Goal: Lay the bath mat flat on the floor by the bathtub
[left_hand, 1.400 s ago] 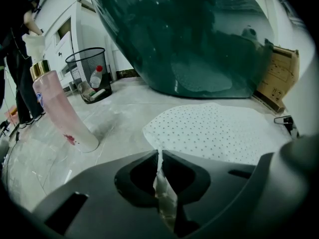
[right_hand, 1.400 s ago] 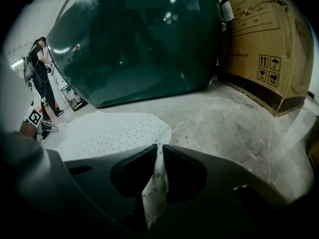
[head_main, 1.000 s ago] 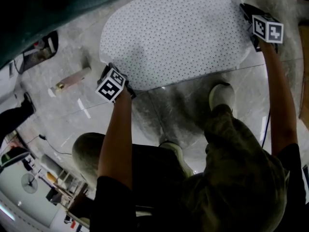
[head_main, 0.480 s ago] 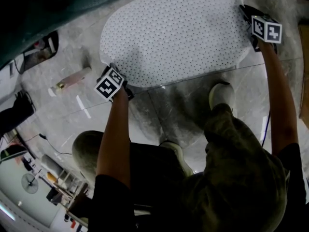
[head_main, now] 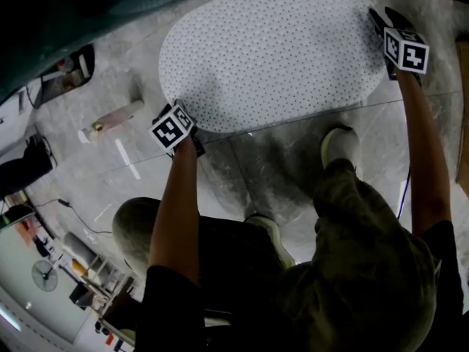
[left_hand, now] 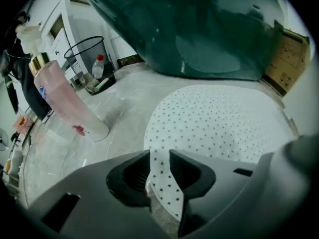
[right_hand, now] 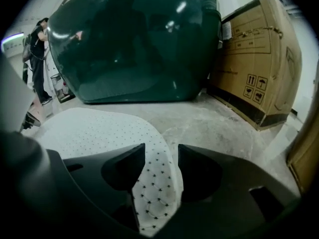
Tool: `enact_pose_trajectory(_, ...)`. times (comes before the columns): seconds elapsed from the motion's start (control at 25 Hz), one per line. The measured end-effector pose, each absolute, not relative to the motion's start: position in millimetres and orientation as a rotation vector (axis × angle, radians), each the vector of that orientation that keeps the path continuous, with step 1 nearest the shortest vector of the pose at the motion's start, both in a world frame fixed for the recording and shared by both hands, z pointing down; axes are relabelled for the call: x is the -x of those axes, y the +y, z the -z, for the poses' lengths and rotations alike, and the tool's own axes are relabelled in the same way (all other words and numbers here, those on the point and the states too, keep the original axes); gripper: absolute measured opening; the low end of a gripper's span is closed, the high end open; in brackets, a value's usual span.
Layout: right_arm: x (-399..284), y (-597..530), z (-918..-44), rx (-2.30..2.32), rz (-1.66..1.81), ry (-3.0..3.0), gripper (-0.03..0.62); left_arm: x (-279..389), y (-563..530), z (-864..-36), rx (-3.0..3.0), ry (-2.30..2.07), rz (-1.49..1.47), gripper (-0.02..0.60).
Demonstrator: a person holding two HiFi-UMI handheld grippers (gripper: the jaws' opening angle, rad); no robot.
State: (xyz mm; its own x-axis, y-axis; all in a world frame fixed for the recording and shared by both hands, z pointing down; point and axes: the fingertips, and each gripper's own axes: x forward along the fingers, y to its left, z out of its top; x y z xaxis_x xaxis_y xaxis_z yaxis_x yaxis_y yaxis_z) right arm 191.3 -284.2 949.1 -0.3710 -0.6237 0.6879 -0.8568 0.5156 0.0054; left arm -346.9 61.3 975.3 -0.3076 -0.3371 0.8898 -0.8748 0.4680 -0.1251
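Bath mat (head_main: 271, 50), white with small dots, lies spread flat on the grey floor (head_main: 264, 163), just beside the dark green bathtub (left_hand: 199, 29). Left gripper (head_main: 189, 136) is at the mat's near-left edge and right gripper (head_main: 381, 22) at its far-right edge. Both point down.

In the left gripper view the fingers (left_hand: 127, 176) stand at a narrow gap and have just been opening. A slightly raised strip of the mat's edge sits between them, not pinched. In the right gripper view the fingers (right_hand: 119, 171) stand wider, also just opened. The mat's rounded end lies between them, loose, with clear space on the right side.

A pink bottle (head_main: 110, 121) with a gold collar lies on the floor left of the mat, apart from it. A cardboard box (right_hand: 259, 59) stands right of the tub. The person's shoe (head_main: 338, 144) is on the floor near the mat's near edge.
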Motion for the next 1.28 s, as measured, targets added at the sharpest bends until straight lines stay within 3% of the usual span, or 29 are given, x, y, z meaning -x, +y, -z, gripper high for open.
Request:
enact_pose_trajectory(0.24,-158.9,-247.0,-964.3,-1.038,-0.587,-2.177,0.193,308.8,41.4,-987.5,-1.268,-1.763,-0.805,0.110)
enact_pose_trajectory(0.52,-164.4,-245.7,-975.1,-1.002,-0.524,-2.156,0.128,309.4,43.6,-989.4,-1.171,-1.801,-0.697,0.110)
enact_pose_trajectory(0.68,-183.0,-245.3,-966.9,-1.041,-0.537,-2.139,0.125,313.7,37.8,-969.7,-1.206,-1.914,-0.684,0.106)
enact_pose_trajectory(0.84,-180.2,-234.6,-952.6,-1.064,-0.613,-2.206,0.069,305.0,26.2,-961.3,-1.315,-1.938,-0.639,0.092)
enact_pose_trajectory(0.96,-164.9,-219.4,-946.1,-1.058,-0.664,-2.258,0.033,292.1,23.9,-963.4,-1.359,-1.914,-0.604,0.046)
enact_pose_trajectory(1.28,-133.7,-191.1,-956.0,-1.144,-0.744,-2.258,0.023,264.5,21.6,-972.8,-1.515,-1.821,-0.583,0.018)
